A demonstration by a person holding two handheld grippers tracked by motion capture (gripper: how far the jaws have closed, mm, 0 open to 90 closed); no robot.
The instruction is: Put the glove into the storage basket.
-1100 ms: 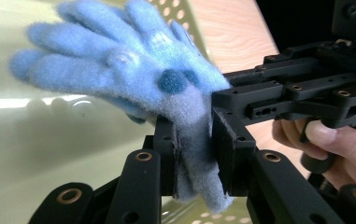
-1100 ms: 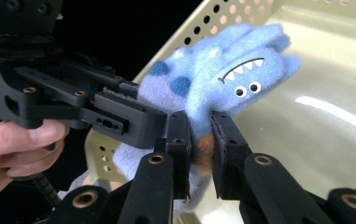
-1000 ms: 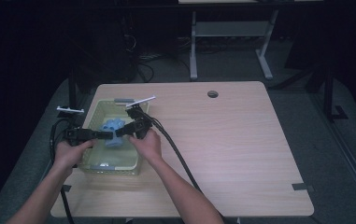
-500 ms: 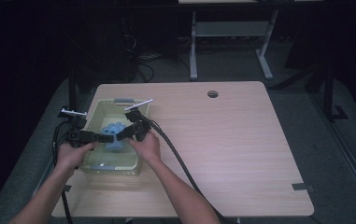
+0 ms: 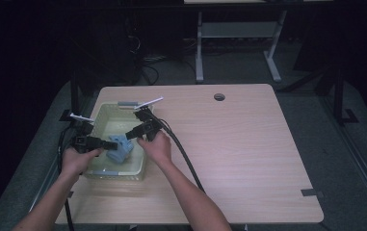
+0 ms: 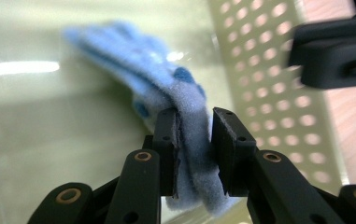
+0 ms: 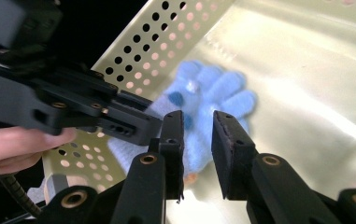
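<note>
Glove lies in the basket, cuff pinched between the left gripper jaws. Right gripper hovers above, jaws apart, empty. Advise gripping fabric squarely before lifting, clear of the perforated wall.

Both forearms are bare, with no sleeves in sight. The left tool and right tool are matte black, each with two flat rectangular jaws on linked arms with brass-coloured pivot rivets. A thick black cable trails from the right tool.
</note>
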